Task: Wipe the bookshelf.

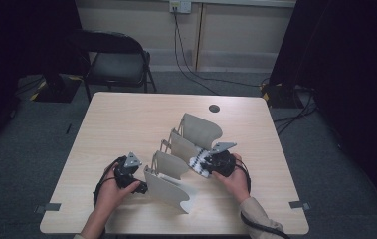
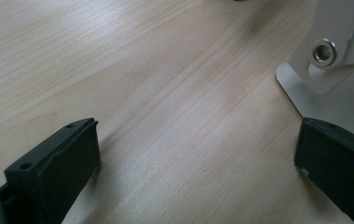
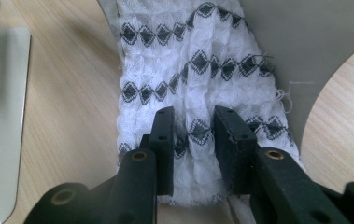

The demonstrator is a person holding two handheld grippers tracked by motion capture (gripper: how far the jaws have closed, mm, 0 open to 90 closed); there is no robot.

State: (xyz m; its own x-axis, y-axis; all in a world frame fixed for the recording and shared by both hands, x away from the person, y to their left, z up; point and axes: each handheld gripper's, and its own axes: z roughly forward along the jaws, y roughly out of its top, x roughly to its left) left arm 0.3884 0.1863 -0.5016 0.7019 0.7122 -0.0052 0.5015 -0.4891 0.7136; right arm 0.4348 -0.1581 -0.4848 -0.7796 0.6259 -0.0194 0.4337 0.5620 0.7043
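A rack of upright beige panels [image 1: 168, 191] runs across the middle of the wooden table [image 1: 121, 119]. A white cloth with black diamond rows [image 1: 197, 164] lies against one panel. In the right gripper view the cloth [image 3: 198, 56] drapes down a grey panel [image 3: 305, 42], and my right gripper [image 3: 193, 116] pinches a raised fold of it between its jaws. From above, my right gripper [image 1: 215, 162] sits at the rack's right side. My left gripper [image 1: 137, 187] rests by the front panel; in its own view it [image 2: 198, 140] stands wide open over bare wood, its right jaw beside the panel's riveted base [image 2: 333, 79].
A dark chair [image 1: 116, 62] stands behind the table's far left corner. A round cable hole [image 1: 214, 108] sits near the far edge. Cables [image 1: 191, 69] trail on the floor from a wall socket. Dark curtains flank both sides. The table's left half holds bare wood.
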